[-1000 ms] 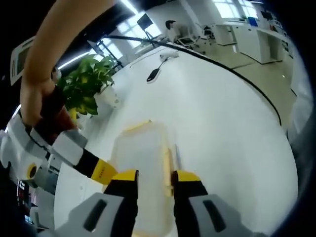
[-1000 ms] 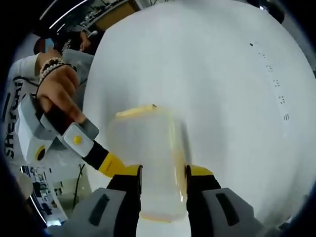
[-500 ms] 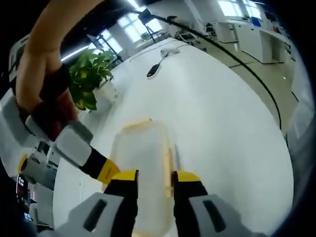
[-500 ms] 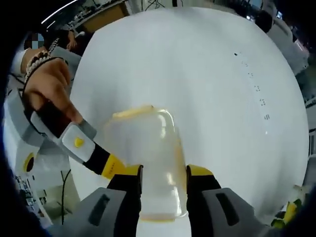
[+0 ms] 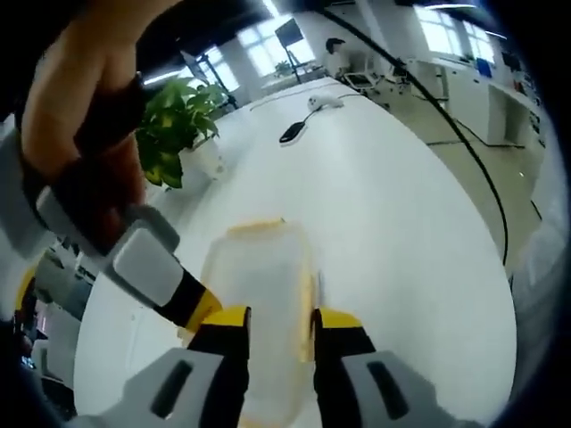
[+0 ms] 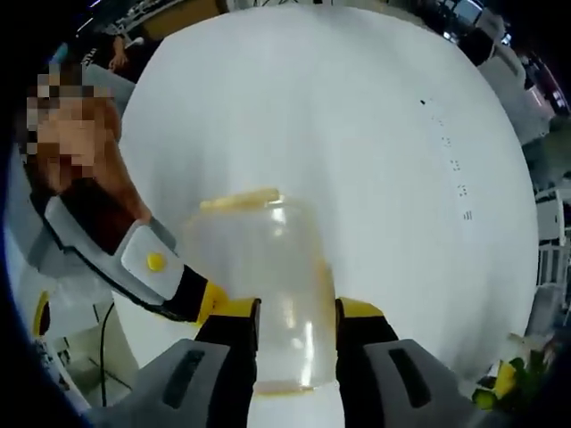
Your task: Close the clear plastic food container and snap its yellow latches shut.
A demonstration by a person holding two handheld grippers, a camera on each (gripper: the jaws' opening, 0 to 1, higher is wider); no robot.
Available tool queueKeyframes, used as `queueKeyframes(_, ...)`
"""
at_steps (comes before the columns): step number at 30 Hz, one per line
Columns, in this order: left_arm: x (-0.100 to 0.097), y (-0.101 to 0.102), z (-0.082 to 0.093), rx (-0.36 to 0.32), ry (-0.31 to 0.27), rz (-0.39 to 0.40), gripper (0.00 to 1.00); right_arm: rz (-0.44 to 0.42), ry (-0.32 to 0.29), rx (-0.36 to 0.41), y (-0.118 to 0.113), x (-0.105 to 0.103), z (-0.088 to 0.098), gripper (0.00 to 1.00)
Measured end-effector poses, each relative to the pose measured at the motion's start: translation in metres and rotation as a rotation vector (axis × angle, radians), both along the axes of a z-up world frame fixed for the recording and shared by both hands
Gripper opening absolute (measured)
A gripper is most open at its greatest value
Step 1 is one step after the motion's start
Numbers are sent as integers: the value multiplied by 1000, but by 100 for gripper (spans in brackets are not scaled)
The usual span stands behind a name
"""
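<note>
Clear plastic, frosted and rectangular, the food container (image 5: 263,303) is seen between the yellow-tipped jaws of the left gripper (image 5: 281,334), with a yellow latch (image 5: 254,228) on its far end and a second yellow strip along its right side. In the right gripper view the same container (image 6: 259,276) is seen between the jaws of the right gripper (image 6: 297,328), a yellow latch (image 6: 239,199) again on the far end. Each gripper is clamped on the container, jaws pressed to its two long sides. The container is held above the round white table (image 5: 393,214).

Only the left gripper view takes in a green potted plant (image 5: 178,125) at the table's far edge, a black handset-shaped object (image 5: 293,134) and a small white object (image 5: 323,101) farther off, plus office desks beyond. A faint row of small dark marks (image 6: 451,165) on the tabletop is shown by the right gripper view.

The other gripper (image 5: 165,276) is seen entering from the left of each view, held in a hand (image 5: 80,125). The container's near end is cut off behind the jaws; whether the lid is fully seated cannot be told.
</note>
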State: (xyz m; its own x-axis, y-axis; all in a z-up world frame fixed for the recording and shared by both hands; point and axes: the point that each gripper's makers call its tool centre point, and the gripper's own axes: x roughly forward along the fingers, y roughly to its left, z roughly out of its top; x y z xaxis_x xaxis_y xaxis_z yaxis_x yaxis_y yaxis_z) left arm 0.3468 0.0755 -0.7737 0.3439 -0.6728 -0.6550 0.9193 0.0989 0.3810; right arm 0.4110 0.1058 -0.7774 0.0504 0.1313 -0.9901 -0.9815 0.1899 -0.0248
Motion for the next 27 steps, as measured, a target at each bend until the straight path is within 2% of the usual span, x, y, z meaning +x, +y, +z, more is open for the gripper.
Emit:
queueKeyframes(5,0,0,-1,5,1,3,21,7,-10,-13,0,-1,0,29)
queueKeyframes(11,0,0,0,-24,40,18,21,-14,0,2,1,-6,-1,24)
queueKeyframes(14,-1,0,0,-23,36,12,21,-23,-64,11,-1,3,2,32)
queueKeyframes(15,-1,0,0,-24,35,9,21,-39,-126,11,-4,11,5,39)
queueKeyframes(16,-1,0,1,-28,35,9,21,-53,-152,16,-5,14,7,44)
queueKeyframes(18,0,2,1,-40,37,19,22,-112,-166,58,-7,14,8,48)
queueKeyframes(20,2,9,1,-52,65,81,24,-173,-204,135,-10,17,10,50)
queueKeyframes(21,4,14,4,-74,94,125,25,-218,-237,198,-11,21,13,50)
queueKeyframes(22,5,13,8,-113,105,134,27,-247,-245,234,-13,20,16,49)
queueKeyframes(24,7,15,19,-185,108,139,29,-323,-280,323,-18,21,25,48)
queueKeyframes(27,12,25,36,-261,78,165,29,-376,-313,425,-24,16,38,50)
